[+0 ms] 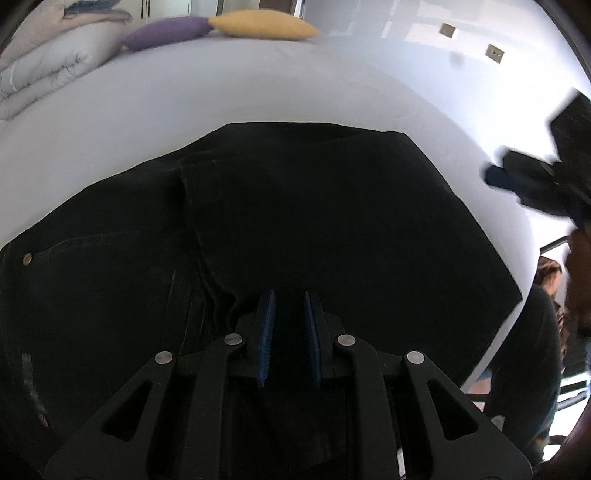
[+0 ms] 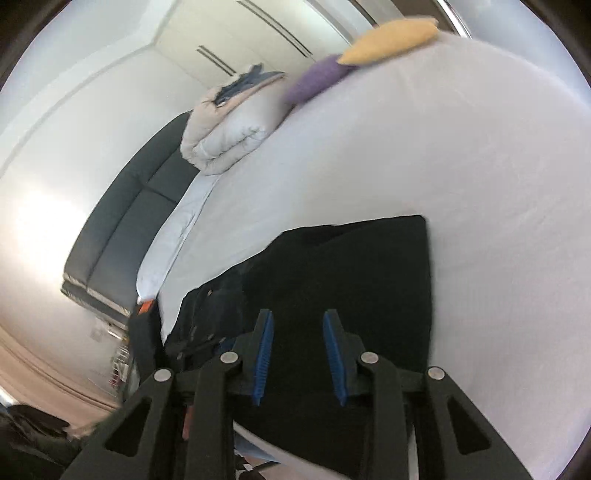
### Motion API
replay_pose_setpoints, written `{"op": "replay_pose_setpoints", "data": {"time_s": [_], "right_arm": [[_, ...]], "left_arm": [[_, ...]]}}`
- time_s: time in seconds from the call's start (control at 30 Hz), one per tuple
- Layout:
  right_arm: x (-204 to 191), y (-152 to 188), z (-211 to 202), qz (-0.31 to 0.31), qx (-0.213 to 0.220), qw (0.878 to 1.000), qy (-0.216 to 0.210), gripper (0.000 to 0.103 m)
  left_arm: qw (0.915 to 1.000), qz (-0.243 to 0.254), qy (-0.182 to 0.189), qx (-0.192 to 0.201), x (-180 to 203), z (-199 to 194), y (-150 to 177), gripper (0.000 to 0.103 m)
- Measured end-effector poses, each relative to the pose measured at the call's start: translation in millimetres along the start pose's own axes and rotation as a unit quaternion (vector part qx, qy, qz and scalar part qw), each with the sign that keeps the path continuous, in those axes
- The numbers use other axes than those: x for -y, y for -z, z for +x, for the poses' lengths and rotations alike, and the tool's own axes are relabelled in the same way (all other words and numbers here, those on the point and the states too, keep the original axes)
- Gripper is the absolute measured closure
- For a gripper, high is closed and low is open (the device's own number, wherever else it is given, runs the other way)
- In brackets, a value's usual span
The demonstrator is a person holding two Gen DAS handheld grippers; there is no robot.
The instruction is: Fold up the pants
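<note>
Nearest to me, my left gripper (image 1: 290, 310) hung over the pants (image 1: 295, 221), its blue pads (image 1: 266, 332) a narrow gap apart with nothing visibly pinched between them. Whether the tips touched the cloth, I could not tell from that view. My right gripper (image 2: 301, 332) also pointed down at the pants (image 2: 351, 280), jaws somewhat wider, the gap empty; no cloth held.

The pants lay on the bed (image 1: 258, 96), at its near edge, spread flat and already doubled into a broad dark slab. A small metal rivet (image 1: 26, 258) and pocket stitching showed on the left side, so I judged the waist end lay there. A seam ridge (image 1: 192, 221) ran up through the middle.

Handling notes: dark denim-like cloth, probably moderately heavy, limp but with stiff seams. It should hold a crease and not slip from ribbed pads. Best grip points, in my judgement: the two corners of one short edge, taken through all layers, so the fold carries over evenly.

Farther back: a rolled white duvet (image 2: 229, 136), then a purple cushion (image 1: 166, 32) and a yellow cushion (image 1: 262, 24) at the far edge of the bed.
</note>
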State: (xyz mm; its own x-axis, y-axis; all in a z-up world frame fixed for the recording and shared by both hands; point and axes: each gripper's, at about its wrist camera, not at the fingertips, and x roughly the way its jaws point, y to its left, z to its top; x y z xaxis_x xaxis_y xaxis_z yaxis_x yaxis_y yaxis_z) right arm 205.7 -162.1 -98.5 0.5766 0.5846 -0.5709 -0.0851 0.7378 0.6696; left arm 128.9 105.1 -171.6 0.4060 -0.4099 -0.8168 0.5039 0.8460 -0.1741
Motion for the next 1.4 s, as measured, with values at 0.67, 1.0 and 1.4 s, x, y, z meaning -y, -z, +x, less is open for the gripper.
{"op": "replay_pose_setpoints", "data": {"time_s": [0.67, 1.0, 1.4], "right_arm": [[65.0, 51.6, 50.4, 0.095, -0.092, 0.99, -0.055, 0.101], [32.9, 125.1, 25.3, 0.091, -0.114, 0.988, -0.052, 0.102], [38.1, 139.4, 25.1, 0.108, -0.077, 0.99, -0.043, 0.103]], "left_arm": [[0.9995, -0.024, 0.018, 0.012, -4.4, -9.2, 13.9, 0.087], [0.9989, -0.035, 0.025, 0.018, -5.5, -7.0, 21.8, 0.087], [0.9989, -0.036, 0.021, 0.021, -10.1, -7.2, 24.2, 0.088]]}}
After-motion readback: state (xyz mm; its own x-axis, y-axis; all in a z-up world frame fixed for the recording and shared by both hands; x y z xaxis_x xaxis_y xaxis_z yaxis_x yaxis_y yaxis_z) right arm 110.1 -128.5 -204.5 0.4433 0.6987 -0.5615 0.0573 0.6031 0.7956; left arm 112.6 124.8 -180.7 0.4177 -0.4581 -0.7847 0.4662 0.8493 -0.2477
